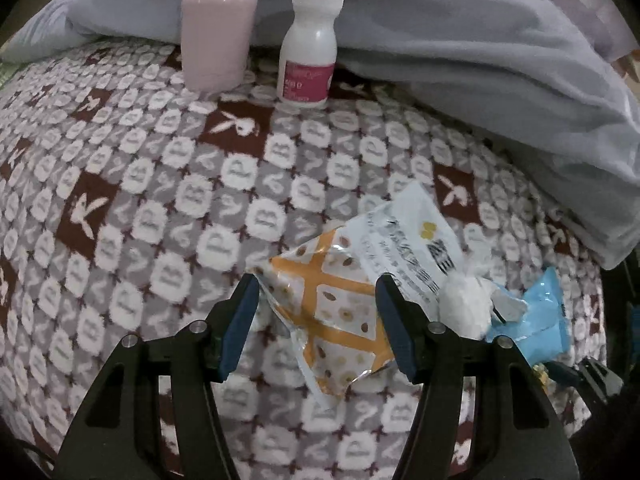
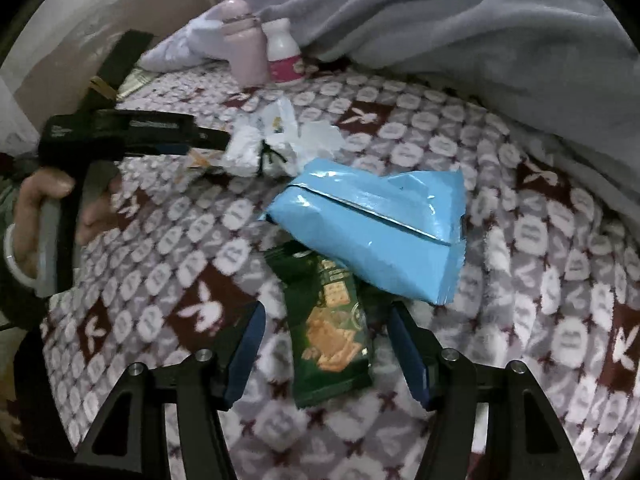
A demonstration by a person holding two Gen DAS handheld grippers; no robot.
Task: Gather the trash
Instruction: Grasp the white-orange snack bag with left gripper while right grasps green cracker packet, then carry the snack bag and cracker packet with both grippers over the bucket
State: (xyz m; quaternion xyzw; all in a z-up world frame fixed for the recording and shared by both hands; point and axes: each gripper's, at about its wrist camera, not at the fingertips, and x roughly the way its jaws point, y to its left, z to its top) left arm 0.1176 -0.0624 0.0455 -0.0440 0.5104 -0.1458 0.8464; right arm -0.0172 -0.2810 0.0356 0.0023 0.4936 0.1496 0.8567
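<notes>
My left gripper (image 1: 316, 308) gapes over the orange wrapper (image 1: 328, 320); my right gripper (image 2: 326, 344), open too, straddles the green packet (image 2: 328, 320) beside it.

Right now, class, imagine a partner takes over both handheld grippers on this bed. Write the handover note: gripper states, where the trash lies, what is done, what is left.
Left gripper: open, jaws either side of the orange-and-white snack wrapper, not pressing on it.
Right gripper: open, straddling the green cracker packet, no grip yet.
Other trash on the patterned blanket: blue packet overlapping the green one, white printed bag, crumpled white tissue.
Pink flask and white pill bottle stand upright by the grey duvet.
Done: nothing visibly collected.
Left: grasp each wrapper and remove; no bin in view.
</notes>
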